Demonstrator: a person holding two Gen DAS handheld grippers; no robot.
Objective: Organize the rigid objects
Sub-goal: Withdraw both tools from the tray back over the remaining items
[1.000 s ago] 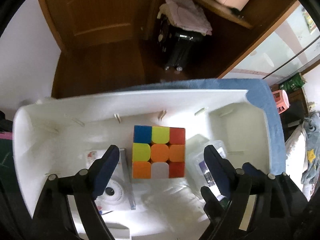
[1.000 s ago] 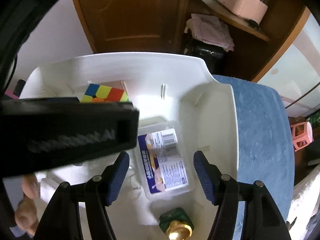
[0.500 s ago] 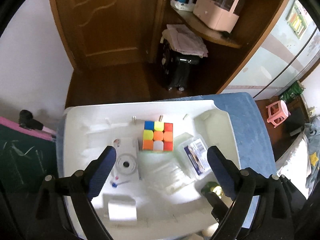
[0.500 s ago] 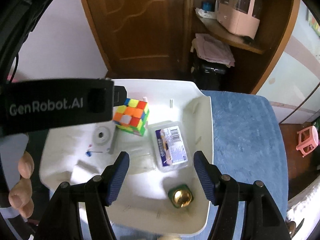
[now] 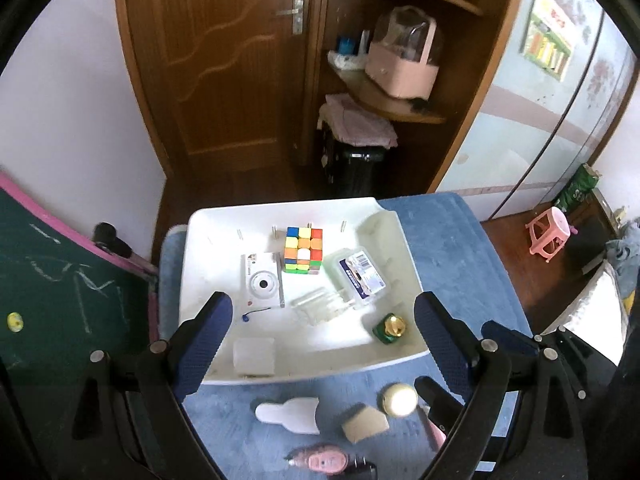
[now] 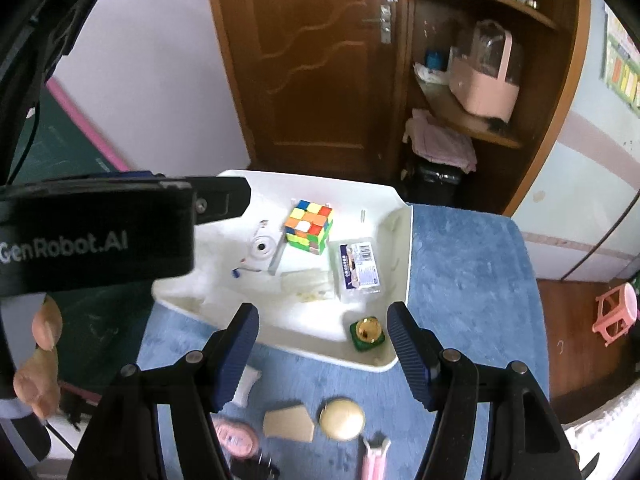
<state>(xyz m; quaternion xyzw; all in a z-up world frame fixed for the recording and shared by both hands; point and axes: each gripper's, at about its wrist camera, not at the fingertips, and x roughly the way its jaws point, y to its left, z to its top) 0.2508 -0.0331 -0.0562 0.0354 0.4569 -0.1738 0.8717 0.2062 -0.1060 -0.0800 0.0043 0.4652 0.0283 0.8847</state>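
Note:
A white tray [image 5: 192,280] lies on a blue cloth [image 5: 452,240]. In it stand a colourful puzzle cube [image 5: 304,249], a white camera [image 5: 262,284], a clear labelled box [image 5: 362,276], a clear flat case [image 5: 316,306], a green bottle with gold cap [image 5: 389,327] and a white block [image 5: 254,355]. The tray [image 6: 402,248] and the cube [image 6: 309,226] also show in the right wrist view. My left gripper [image 5: 322,340] is open, empty, high above the tray's near edge. My right gripper [image 6: 322,350] is open and empty above that edge too.
Loose on the cloth in front of the tray: a white flat piece [image 5: 286,414], a tan card [image 6: 289,424], a gold round compact [image 6: 343,419], a pink oval item [image 6: 236,440] and a pink clip [image 6: 375,456]. A green chalkboard [image 5: 60,280] stands left.
Both grippers have risen and pulled back from just above the tray's contents. The whole tray and the loose objects on the cloth have come into view. Both stay open and empty.

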